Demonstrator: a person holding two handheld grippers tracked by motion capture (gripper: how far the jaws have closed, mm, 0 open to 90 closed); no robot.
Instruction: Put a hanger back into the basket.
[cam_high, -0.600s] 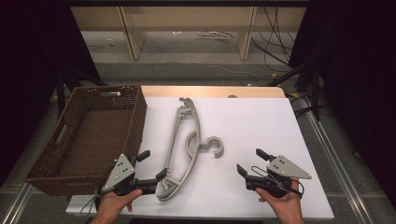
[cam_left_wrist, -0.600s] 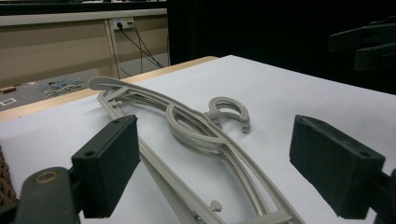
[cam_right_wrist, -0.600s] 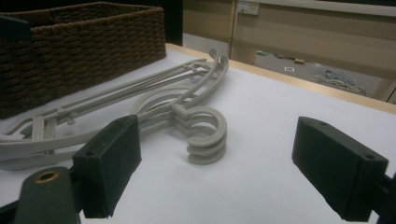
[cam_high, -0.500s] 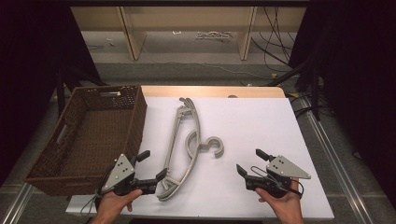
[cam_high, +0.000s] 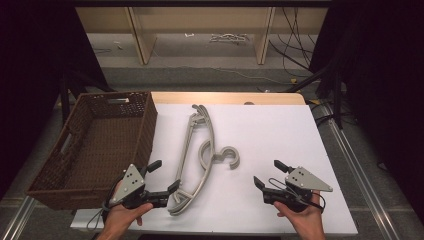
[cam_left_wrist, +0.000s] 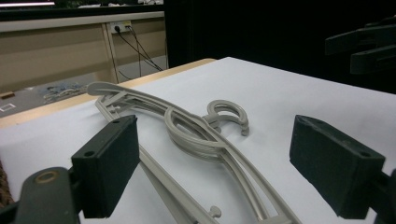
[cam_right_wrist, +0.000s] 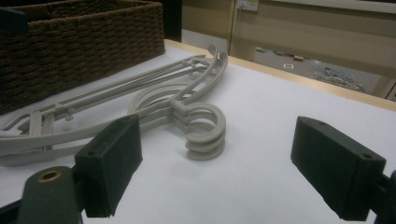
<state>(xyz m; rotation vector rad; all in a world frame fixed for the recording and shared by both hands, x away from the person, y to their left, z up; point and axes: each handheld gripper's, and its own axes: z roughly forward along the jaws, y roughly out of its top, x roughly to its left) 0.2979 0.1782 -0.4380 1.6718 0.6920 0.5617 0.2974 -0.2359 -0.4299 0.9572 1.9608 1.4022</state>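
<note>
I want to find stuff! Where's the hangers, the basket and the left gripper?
hangers (cam_high: 206, 131), high view, on the curved arm.
basket (cam_high: 150, 125), high view, on its right wall.
left gripper (cam_high: 164, 177), high view, between its open fingertips.

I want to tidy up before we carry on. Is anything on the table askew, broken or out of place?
Nothing looks broken or spilled. The grey hangers lie in a neat stack, slanted across the white table, beside the brown basket. The left gripper and right gripper are both open, with nothing between their jaws.
</note>
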